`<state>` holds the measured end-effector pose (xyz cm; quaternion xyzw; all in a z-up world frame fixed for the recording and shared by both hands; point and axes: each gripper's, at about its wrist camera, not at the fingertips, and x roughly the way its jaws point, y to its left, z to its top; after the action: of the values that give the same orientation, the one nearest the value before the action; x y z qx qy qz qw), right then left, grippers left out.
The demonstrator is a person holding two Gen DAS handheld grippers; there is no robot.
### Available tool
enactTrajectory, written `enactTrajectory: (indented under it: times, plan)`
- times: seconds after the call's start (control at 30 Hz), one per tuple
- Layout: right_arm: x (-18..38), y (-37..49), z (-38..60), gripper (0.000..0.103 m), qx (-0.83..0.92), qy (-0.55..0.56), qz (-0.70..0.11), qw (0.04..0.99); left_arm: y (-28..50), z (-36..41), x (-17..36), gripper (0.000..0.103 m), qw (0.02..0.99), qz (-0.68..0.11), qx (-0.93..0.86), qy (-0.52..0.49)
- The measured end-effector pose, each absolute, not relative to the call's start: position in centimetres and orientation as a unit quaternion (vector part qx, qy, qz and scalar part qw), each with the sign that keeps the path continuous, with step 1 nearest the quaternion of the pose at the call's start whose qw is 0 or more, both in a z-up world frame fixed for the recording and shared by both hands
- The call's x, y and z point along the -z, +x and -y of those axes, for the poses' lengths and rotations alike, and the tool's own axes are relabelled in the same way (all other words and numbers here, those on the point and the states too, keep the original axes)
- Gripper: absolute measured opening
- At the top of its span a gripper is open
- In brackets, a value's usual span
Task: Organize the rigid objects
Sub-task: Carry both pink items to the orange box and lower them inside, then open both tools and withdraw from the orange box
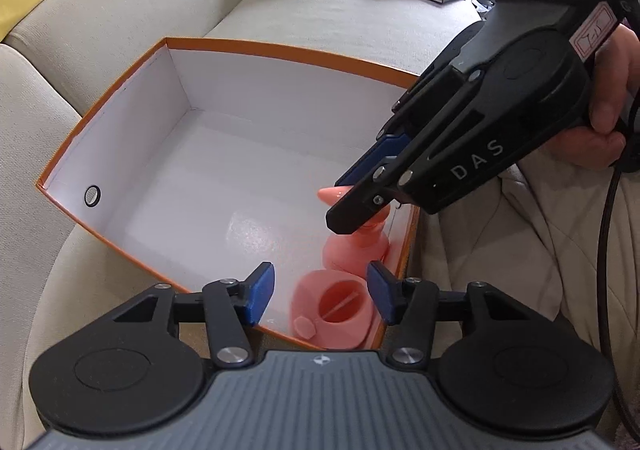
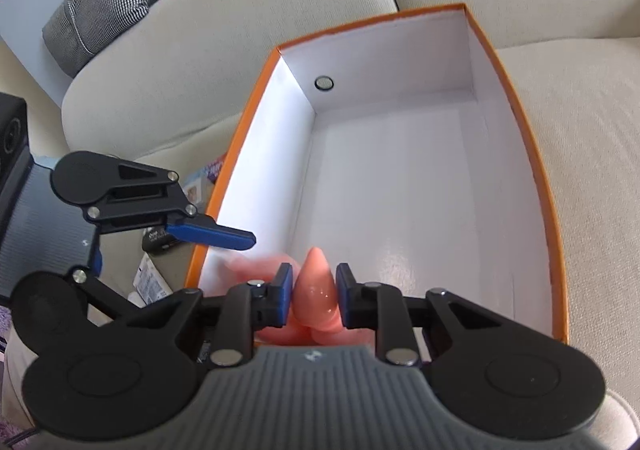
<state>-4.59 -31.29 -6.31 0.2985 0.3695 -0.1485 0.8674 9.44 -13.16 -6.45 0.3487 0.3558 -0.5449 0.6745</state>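
Two pink toys (image 1: pixel 338 314) sit in one box (image 1: pixel 256 50), at its near corner. Right gripper (image 2: pixel 313 298) fingers pinch one toy; left gripper (image 1: pixel 320 296) fingers are spread, empty. Box rests on a beige sofa (image 1: pixel 320 14); two cushions beyond.

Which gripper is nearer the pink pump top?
Right. The right gripper has its fingers on either side of the pump top; the left gripper hangs open over the pink cup beside it.

We are reading "DAS" in pale letters on the black side of the right tongs (image 1: pixel 348 206), other small labels staying illegible.
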Motion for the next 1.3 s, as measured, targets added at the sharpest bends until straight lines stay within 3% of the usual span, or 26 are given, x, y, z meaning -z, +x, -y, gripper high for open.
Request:
enactTrajectory:
  times: [0.57,0.83,0.93,0.97,1.0,1.3]
  plan:
    - [6.5,-4.2,31.3,0.022,0.151,0.297,-0.379,0.863,10.8,5.9,2.6,0.067,0.785,-0.389,0.460,0.145]
    - [6.3,-3.5,29.9,0.047,0.174,0.243,-0.411,0.861,10.6,3.0,2.6,0.067,0.821,-0.400,0.400,0.079]
    - [6.8,-2.8,29.4,0.047,0.185,0.220,-0.431,0.855,10.7,2.1,2.9,0.067,0.826,-0.408,0.384,0.061]
    - [7.0,-2.6,29.4,0.043,0.186,0.220,-0.437,0.852,10.7,1.9,3.0,0.067,0.827,-0.411,0.380,0.058]
    - [7.3,-2.5,29.4,0.033,0.185,0.222,-0.443,0.849,10.7,1.7,3.1,0.067,0.828,-0.413,0.376,0.056]
    - [7.6,-2.4,29.4,0.032,0.167,0.235,-0.446,0.847,10.1,-1.0,3.3,0.067,0.840,-0.427,0.333,0.034]
